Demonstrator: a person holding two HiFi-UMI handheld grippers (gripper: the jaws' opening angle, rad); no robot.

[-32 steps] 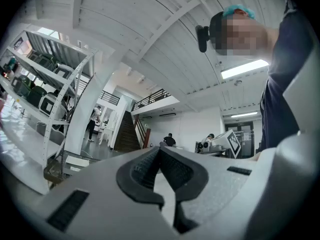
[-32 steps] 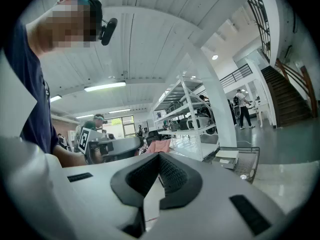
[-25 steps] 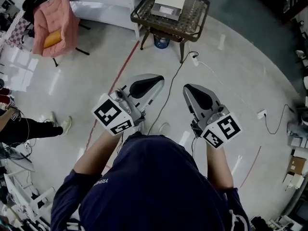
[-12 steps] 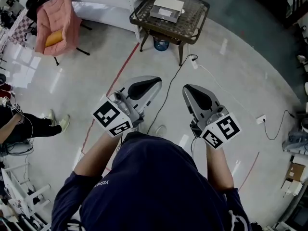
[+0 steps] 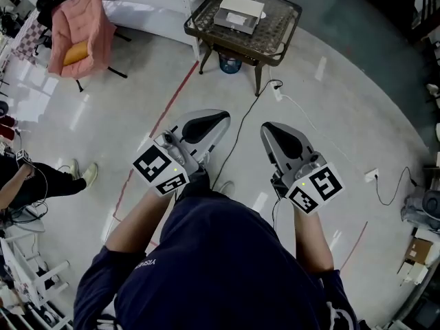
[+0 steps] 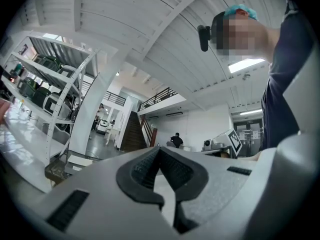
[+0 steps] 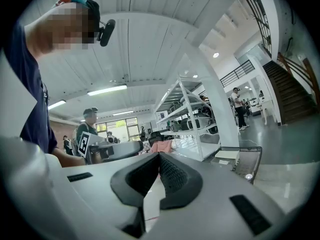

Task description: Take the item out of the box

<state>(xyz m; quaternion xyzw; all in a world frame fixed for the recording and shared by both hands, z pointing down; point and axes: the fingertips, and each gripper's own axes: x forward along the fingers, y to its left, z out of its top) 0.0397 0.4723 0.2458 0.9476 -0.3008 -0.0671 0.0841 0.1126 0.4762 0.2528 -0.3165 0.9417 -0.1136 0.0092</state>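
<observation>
A flat white box lies on a small dark wire table far ahead of me, at the top of the head view. I hold both grippers level and side by side over the floor, well short of the table. The left gripper is shut with nothing in it, and so is the right gripper. In the left gripper view the box shows low at the left, beyond the closed left gripper. In the right gripper view the box sits on the table, to the right of the right gripper.
A blue container stands under the table. A black cable and a white power strip lie on the floor between me and the table. A pink-draped chair stands at the far left, and a person's leg at the left edge.
The floor has slid slightly in the head view as I edge toward the table. The person at the left has shifted. Both grippers stay shut and side by side.
</observation>
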